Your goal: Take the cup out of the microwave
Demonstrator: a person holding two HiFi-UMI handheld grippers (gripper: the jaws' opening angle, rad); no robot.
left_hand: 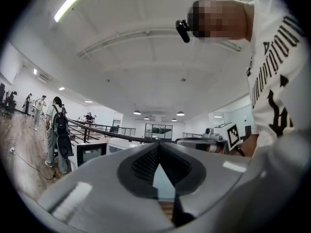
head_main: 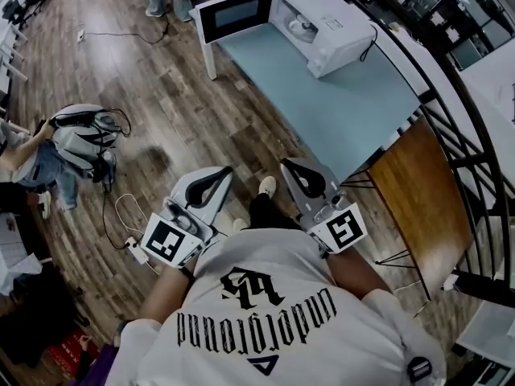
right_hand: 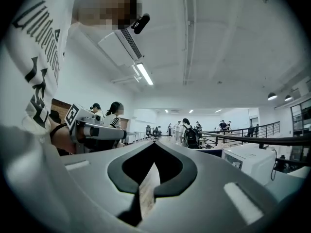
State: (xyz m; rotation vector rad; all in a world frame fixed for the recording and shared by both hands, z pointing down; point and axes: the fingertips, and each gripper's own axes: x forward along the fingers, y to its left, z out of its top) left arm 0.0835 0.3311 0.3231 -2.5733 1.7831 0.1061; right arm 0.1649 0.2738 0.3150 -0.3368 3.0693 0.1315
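Observation:
A white microwave [head_main: 326,22] stands on the far end of a light blue table [head_main: 346,111], its door [head_main: 236,14] swung open to the left. Inside the cavity sits a pale cup [head_main: 300,28], small and hard to make out. Both grippers are held close to the person's body, far short of the table end. My left gripper [head_main: 219,172] is shut with nothing in it, its tips meeting [left_hand: 158,144]. My right gripper [head_main: 290,166] is likewise shut and empty [right_hand: 154,142]. The microwave shows small at the left in the left gripper view [left_hand: 91,153] and at the right in the right gripper view [right_hand: 249,162].
A brown wooden table [head_main: 418,191] stands to the right of the blue one, with a black railing [head_main: 475,135] beyond it. On the floor to the left are a crouching person [head_main: 32,163], a grey backpack [head_main: 84,139] and cables [head_main: 121,215]. Other people stand far off.

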